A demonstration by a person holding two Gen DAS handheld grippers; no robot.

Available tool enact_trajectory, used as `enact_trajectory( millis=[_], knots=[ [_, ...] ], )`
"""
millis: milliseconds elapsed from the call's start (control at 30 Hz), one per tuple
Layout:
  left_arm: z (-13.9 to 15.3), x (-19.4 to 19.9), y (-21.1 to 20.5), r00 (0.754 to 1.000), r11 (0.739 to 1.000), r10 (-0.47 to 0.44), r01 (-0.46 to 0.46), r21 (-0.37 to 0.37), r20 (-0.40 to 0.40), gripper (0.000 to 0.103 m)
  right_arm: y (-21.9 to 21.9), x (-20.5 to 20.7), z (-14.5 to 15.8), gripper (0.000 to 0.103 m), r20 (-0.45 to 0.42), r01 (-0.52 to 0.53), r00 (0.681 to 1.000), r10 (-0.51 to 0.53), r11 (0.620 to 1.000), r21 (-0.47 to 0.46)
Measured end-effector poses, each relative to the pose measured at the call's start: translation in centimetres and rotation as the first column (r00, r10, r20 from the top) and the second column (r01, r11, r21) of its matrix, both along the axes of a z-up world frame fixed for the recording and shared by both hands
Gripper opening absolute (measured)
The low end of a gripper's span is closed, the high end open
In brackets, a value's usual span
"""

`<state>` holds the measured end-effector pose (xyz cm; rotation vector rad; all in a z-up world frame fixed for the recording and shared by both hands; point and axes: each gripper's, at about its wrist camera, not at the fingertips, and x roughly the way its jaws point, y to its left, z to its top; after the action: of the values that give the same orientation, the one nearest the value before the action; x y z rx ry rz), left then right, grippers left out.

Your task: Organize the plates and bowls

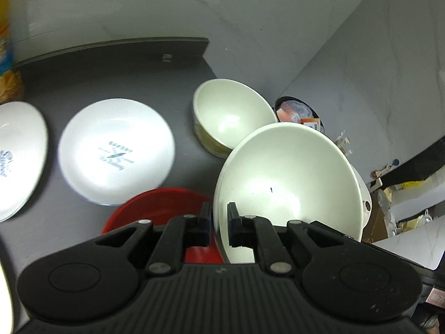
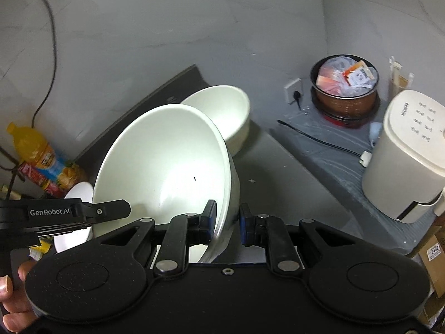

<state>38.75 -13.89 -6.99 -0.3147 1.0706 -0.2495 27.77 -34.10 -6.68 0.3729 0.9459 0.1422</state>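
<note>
both grippers level, jaws pinching tilted large bowl (image 1: pixel 289 178)

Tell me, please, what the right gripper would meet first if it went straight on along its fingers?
The right gripper already straddles the rim of the large white bowl, so it would press further onto that bowl first. Beyond it sits the smaller white bowl, though depth is hard to judge.

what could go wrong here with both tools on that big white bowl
1. The big white bowl is tilted and pinched only at its thin rim by the left tool and the right tool; it could slip or twist out.
2. The smaller white bowl sits right behind it near the counter edge; a swing might knock it off.
3. The red plate lies just below, so a drop could chip both.
</note>
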Motion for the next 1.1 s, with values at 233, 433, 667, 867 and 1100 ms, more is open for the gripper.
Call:
enact_trajectory(
  millis=[233, 433, 667, 867, 1100],
  knots=[
    [0.0, -1.6, 3.0, 0.999, 1.000, 0.030, -0.030, 0.008, -0.011, 0.009, 2.3, -0.8, 0.0, 0.018, -0.014, -0.035, 0.999, 0.035, 0.999, 0.009],
    [-0.9, -2.8, 4.7, 0.998, 0.999, 0.050, -0.050, 0.006, -0.030, 0.009, 4.4, -1.5, -0.3, 0.019, -0.038, -0.058, 0.998, 0.058, 0.998, -0.004],
    [-3.2, -3.6, 6.1, 0.994, 0.997, 0.080, -0.079, 0.009, -0.076, 0.009, 6.4, -1.9, -1.6, 0.022, -0.078, -0.101, 0.992, 0.098, 0.994, -0.039],
    [-5.2, -3.6, 6.6, 0.988, 0.995, 0.102, -0.100, 0.026, -0.117, 0.010, 7.6, -1.6, -2.7, 0.023, -0.103, -0.136, 0.986, 0.128, 0.988, -0.073],
    [-6.1, -3.3, 6.6, 0.983, 0.992, 0.117, -0.110, 0.053, -0.140, 0.011, 8.6, -0.9, -2.5, 0.035, -0.107, -0.170, 0.982, 0.157, 0.978, -0.118]
  ],
)
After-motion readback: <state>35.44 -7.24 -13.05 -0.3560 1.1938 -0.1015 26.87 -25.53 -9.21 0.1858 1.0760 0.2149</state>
